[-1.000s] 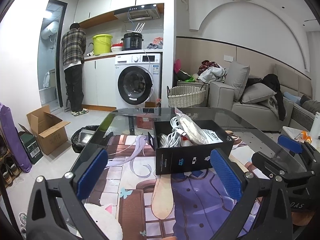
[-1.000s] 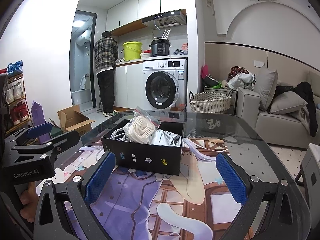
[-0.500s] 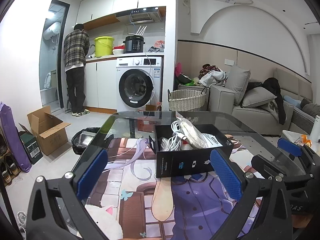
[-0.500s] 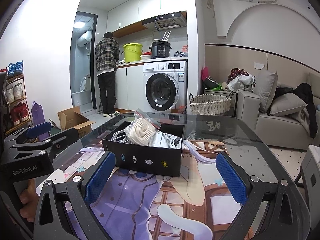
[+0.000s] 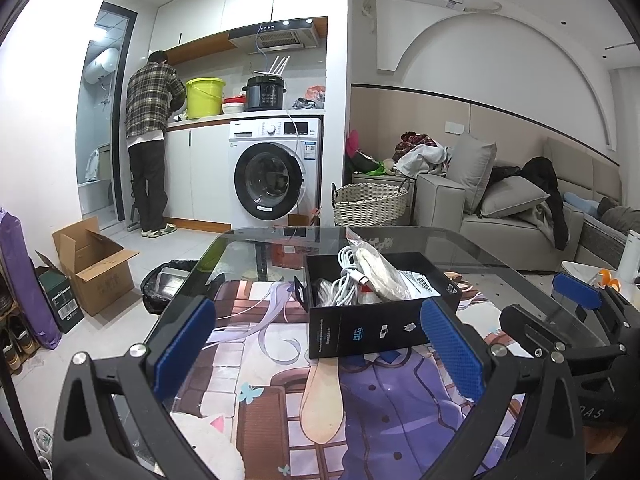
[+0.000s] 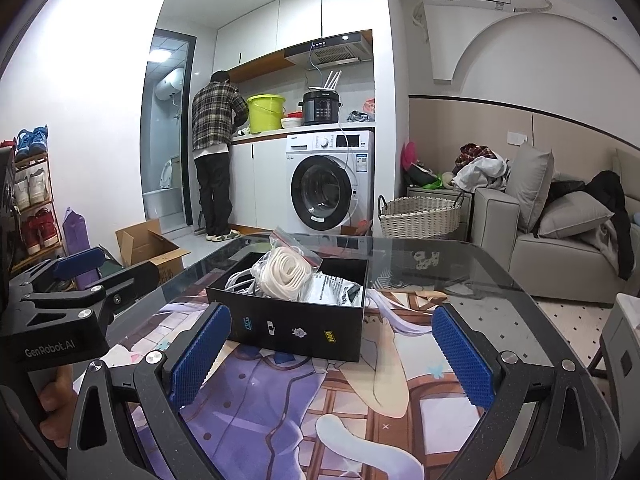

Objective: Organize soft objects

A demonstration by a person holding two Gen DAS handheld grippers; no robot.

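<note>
Both tongs (image 5: 318,350) (image 6: 334,346) agape, black box (image 6: 296,322) ahead, wicker basket (image 6: 420,218) beyond table (image 6: 460,276)

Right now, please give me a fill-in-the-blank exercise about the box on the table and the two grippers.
1. The black box stands on a ____ table.
2. Both the left gripper and the right gripper are ____, holding nothing.
3. The rolled white band in its clear bag lies ____ the box.
4. The pads on the fingers are ____ in colour.

Missing words: glass; open; inside; blue
</note>
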